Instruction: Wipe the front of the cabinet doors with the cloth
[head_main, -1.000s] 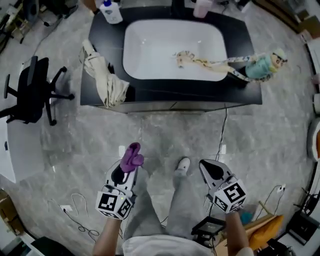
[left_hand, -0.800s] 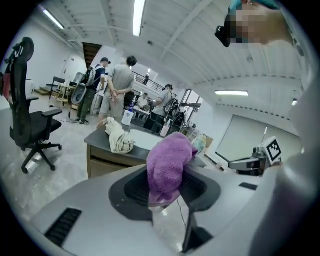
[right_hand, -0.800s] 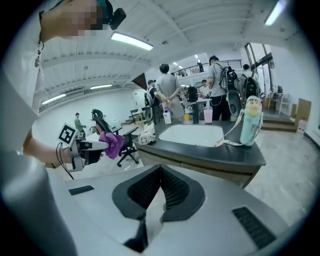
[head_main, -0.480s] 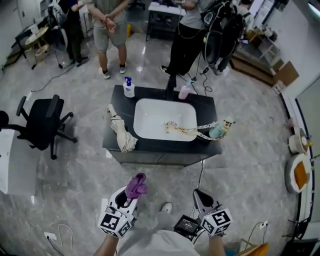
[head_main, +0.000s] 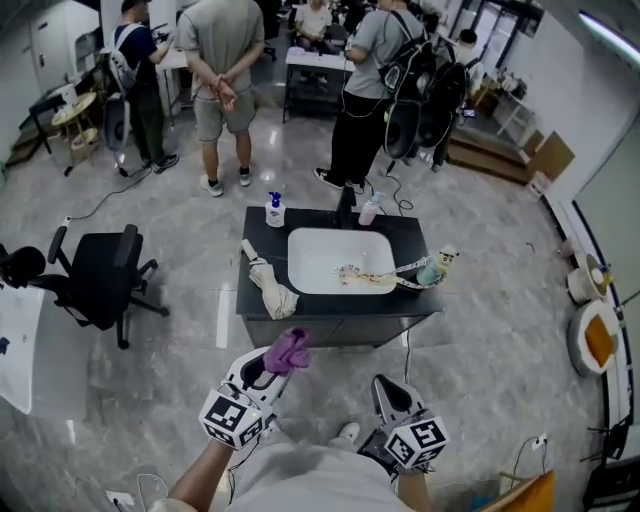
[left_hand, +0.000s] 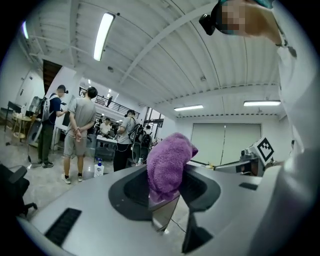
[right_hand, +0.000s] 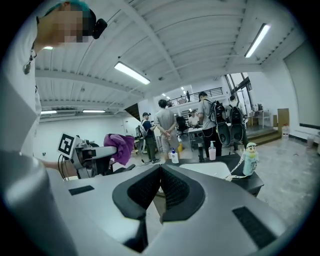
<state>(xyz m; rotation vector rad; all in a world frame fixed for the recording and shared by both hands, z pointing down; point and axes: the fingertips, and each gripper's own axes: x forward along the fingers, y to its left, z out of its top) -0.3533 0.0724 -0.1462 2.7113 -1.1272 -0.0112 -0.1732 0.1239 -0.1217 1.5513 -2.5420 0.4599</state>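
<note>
Cloth (head_main: 289, 350), purple, sits pinched in our left gripper (head_main: 278, 362); our right gripper (head_main: 386, 392) beside it is pressed together, empty. We see the cabinet (head_main: 340, 328) ahead of both, well apart.

Office chair (head_main: 100, 278); soap bottle (head_main: 274, 210) beside basin (head_main: 325, 250); people (head_main: 222, 60) standing beyond

Floor (head_main: 480, 330): grey marble-pattern tile, glossy, with a loose cable (head_main: 100, 200) trailing at left. A black office chair (head_main: 100, 280) stood at left, near a white tabletop (head_main: 15, 350) at the frame edge. A white wall (head_main: 600, 130) ran along the right. The ceiling (left_hand: 165, 60) was white and ribbed, with lit fluorescent tubes (left_hand: 103, 37). A table (head_main: 320, 60) stood at the back among standing people (head_main: 222, 50).
</note>
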